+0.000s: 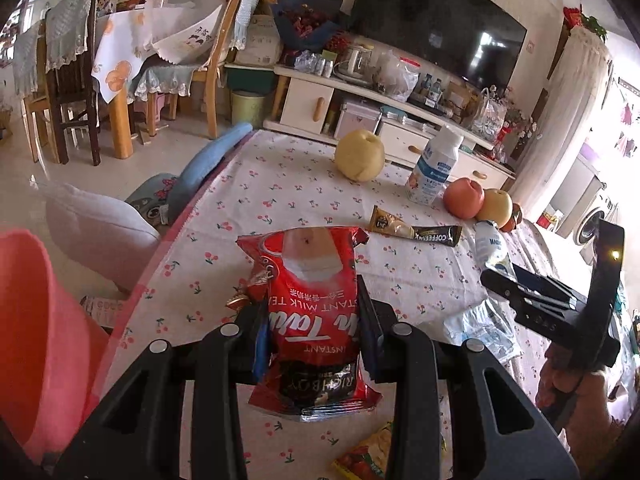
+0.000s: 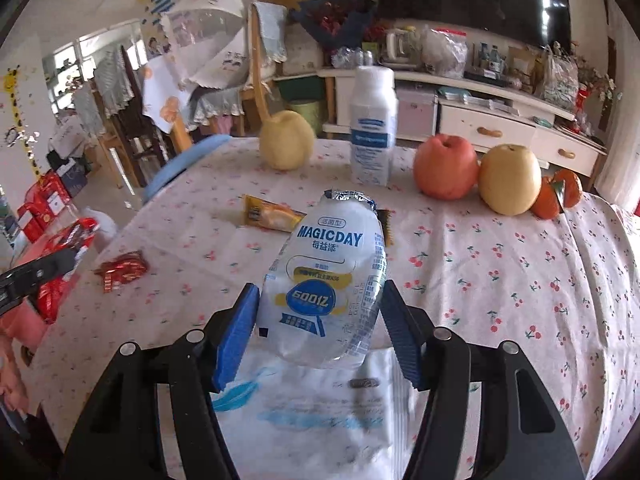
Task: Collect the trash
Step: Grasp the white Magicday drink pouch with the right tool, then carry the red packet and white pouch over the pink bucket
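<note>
My left gripper (image 1: 314,304) is shut on a red instant milk tea packet (image 1: 312,276), held upright above the cherry-print tablecloth (image 1: 280,184). My right gripper (image 2: 320,292) is shut on a small white Magicday drink bottle (image 2: 332,248), its blue pads pressing both sides, lifted over a white plastic bag (image 2: 320,412). On the cloth lie a coffee sachet (image 2: 272,216), a small red wrapper (image 2: 122,270) and a yellow-red wrapper (image 1: 368,456). A pink bin (image 1: 36,340) stands at the table's left edge, beside the left gripper.
At the far side of the table stand a pear (image 1: 360,154), a tall white milk bottle (image 1: 434,168), an apple (image 1: 464,198), a second pear (image 2: 508,180) and tangerines (image 2: 556,196). Beyond are a TV cabinet (image 1: 312,100) and chairs (image 1: 72,80). A hand (image 1: 568,392) holds the right gripper.
</note>
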Demonstrator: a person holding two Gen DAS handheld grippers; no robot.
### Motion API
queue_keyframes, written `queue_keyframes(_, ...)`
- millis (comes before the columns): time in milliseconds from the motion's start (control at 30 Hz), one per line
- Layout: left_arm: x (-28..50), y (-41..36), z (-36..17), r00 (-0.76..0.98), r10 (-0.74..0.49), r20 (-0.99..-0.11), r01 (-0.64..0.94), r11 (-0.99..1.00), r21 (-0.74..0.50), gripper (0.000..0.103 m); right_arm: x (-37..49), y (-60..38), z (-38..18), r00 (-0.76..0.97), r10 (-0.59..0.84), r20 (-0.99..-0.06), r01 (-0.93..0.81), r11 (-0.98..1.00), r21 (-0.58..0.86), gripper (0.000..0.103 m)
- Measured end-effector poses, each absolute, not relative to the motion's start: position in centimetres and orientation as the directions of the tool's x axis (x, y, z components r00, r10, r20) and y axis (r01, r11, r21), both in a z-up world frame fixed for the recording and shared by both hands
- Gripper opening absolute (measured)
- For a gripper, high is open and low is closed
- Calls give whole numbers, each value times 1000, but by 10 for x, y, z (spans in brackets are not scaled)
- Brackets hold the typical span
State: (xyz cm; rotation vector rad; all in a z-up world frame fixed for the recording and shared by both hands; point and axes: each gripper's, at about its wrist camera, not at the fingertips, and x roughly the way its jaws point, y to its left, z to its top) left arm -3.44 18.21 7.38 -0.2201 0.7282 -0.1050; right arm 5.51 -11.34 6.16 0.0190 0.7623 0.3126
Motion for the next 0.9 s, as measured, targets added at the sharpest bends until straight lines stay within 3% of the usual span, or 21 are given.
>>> queue_keyframes(900, -66, 258, 113, 815, -89, -573, -104, 950, -296, 37, -25, -5, 104, 630, 489, -604, -517, 844, 143, 63)
